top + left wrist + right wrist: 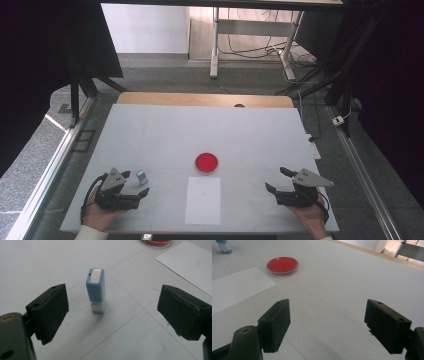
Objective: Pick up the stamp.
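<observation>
On the white counter (150, 130) a small blue stamp (95, 290) stands upright just ahead of the left tool (135, 184). In the left gripper view the stamp sits between the lines of the two black jaws but beyond their tips, a little nearer the left-hand jaw, with bare counter on every side of it; nothing touches it. Its blue body carries a pale label on top and rests on a white base with a blue foot. The left tool's jaws stand wide apart with nothing between the pads. In the high view the stamp (142, 176) shows as a small pale block close to the tool's upper jaw tip, at the near left part of the counter.

The right tool (276, 181) is held low over the near right part of the counter, well apart from the stamp, its jaws also spread wide and empty. Its own view looks across the surface toward a round red ink pad (282, 265) and a white sheet of paper (237, 287), with the foot of the stamp at the top left corner.

The ink pad (206, 162) lies near the middle of the counter, and the sheet (203, 200) lies just in front of it, between the two tools.
</observation>
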The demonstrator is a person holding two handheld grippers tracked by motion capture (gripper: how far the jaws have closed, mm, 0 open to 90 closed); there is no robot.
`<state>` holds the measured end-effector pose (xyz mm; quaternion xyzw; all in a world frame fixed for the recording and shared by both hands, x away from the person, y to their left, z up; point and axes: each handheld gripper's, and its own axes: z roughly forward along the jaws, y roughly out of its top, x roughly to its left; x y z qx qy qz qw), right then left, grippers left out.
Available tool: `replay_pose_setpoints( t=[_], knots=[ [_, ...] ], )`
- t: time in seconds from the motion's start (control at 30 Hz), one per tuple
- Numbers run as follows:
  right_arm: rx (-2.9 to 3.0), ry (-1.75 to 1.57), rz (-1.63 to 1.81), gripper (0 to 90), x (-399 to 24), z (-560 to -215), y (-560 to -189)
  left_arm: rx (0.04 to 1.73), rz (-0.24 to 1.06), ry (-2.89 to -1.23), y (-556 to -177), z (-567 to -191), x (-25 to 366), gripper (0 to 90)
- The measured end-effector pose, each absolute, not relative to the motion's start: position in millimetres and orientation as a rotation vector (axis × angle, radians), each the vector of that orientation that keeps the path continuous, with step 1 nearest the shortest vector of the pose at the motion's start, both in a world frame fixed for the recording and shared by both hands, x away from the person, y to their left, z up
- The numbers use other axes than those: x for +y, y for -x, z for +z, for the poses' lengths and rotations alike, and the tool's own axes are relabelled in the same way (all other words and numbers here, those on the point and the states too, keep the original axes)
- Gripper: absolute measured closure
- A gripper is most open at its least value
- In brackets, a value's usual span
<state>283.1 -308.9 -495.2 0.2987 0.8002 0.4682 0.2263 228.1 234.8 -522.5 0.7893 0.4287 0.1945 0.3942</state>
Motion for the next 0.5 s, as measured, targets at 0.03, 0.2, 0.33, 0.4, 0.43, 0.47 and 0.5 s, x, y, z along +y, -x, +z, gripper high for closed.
replay_pose_setpoints(
  t=[0.03,0.2,0.33,0.4,0.43,0.47,0.5],
  knots=[
    [2.208,-0.82,1.289,20.8,-309.0,-495.5,-283.0,1.086,0.495,-2.004,-228.4,-522.5,234.8,10.2],
    [2.202,-0.828,1.284,21.3,-310.9,-496.0,-283.6,1.085,0.488,-2.0,-229.4,-522.5,234.9,10.6],
    [2.201,-0.83,1.277,21.6,-310.5,-497.3,-284.7,1.085,0.497,-2.001,-228.4,-522.5,235.3,10.7],
    [2.208,-0.83,1.262,21.6,-308.7,-498.6,-285.7,1.083,0.504,-2.0,-227.6,-522.2,235.4,10.7],
    [2.208,-0.824,1.262,21.8,-308.0,-498.8,-286.1,1.083,0.508,-1.999,-227.4,-522.1,235.4,10.8],
    [2.206,-0.828,1.26,22.2,-307.0,-499.1,-286.4,1.082,0.512,-1.996,-227.0,-522.0,235.4,10.8],
    [2.206,-0.828,1.26,22.2,-307.0,-499.1,-286.4,1.081,0.512,-1.995,-226.7,-521.9,235.5,10.8]
  ],
)
